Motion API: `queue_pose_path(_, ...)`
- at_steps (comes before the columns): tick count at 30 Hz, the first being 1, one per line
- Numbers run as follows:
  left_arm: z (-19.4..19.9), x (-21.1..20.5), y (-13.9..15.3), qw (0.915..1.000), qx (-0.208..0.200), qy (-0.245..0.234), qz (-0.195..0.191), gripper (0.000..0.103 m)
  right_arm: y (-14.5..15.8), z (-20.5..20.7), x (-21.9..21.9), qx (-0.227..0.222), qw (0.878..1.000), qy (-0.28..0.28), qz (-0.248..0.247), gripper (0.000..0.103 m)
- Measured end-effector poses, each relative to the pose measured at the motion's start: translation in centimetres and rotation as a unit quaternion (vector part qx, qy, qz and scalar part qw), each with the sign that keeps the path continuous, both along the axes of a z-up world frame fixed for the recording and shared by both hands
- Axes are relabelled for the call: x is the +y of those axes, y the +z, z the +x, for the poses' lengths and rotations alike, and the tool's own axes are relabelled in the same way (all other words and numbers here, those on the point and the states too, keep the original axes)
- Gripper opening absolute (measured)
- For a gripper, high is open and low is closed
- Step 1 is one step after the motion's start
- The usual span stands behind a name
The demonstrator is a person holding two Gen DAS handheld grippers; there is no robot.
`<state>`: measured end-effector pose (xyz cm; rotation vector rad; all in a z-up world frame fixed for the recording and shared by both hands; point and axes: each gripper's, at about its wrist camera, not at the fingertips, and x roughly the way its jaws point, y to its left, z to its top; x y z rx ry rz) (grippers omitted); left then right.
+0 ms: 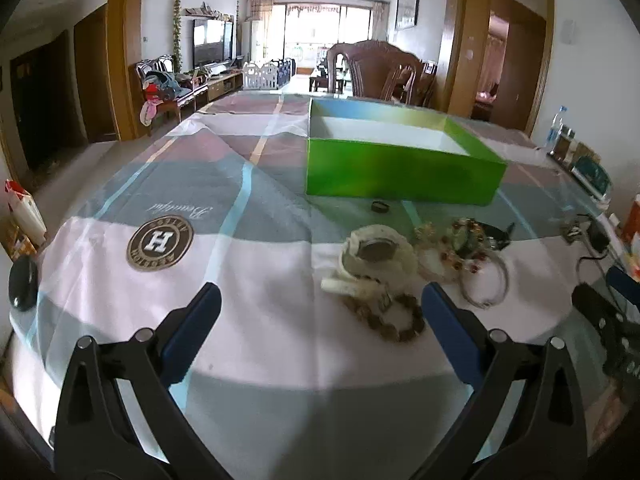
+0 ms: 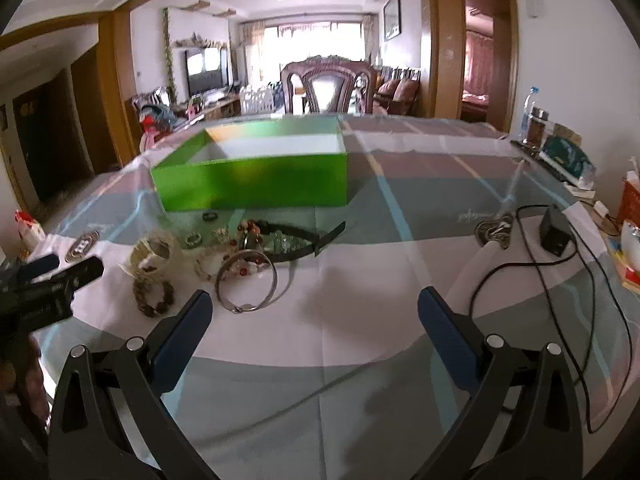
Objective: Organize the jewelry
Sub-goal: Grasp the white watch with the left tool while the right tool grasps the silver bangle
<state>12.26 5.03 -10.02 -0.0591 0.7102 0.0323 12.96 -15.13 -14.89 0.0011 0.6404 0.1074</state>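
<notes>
An open green box (image 1: 400, 172) with a white inside stands on the table; it also shows in the right wrist view (image 2: 252, 188). In front of it lies a pile of jewelry: a cream bangle (image 1: 378, 258), a brown bead bracelet (image 1: 394, 318), a silver bangle (image 2: 246, 282), beaded pieces (image 1: 466, 240), a small dark ring (image 1: 380, 206) and a black strap (image 2: 308, 238). My left gripper (image 1: 320, 300) is open and empty, just left of and before the pile. My right gripper (image 2: 314, 308) is open and empty, right of the pile.
A patterned cloth (image 1: 160, 240) covers the table. At the right lie a black cable (image 2: 560, 264), a small black adapter (image 2: 556, 230), a metal piece (image 2: 494, 232), bottles (image 2: 532, 120) and boxes. A carved wooden chair (image 2: 328, 84) stands behind the table.
</notes>
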Motion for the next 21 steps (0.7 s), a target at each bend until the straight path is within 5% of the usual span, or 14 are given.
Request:
queue_pose_path(12, 7.1, -0.9, -2.4, 0.9974, 0.067, -0.024, -0.006, 0.071, -3.5, 6.2, 0.3, 0.069, 0.997, 0.037, 0.007, 0.096)
queue_pose_path(18, 8.8, -1.2, -3.3, 0.9952, 0.086, -0.044, -0.019, 0.045, -5.0, 8.2, 1.3, 0.101, 0.993, 0.059, 0.000, 0.067)
queue_pose_path(20, 9.0, -1.4, -3.4, 0.9943, 0.087, -0.054, -0.029, 0.028, -5.5, 8.8, 1.8, 0.115, 0.991, 0.068, -0.002, 0.048)
queue_pose_path(21, 8.9, -1.4, -3.3, 0.9944, 0.086, -0.052, -0.031, 0.028, -5.8, 9.0, 2.0, 0.118, 0.990, 0.071, -0.003, 0.042)
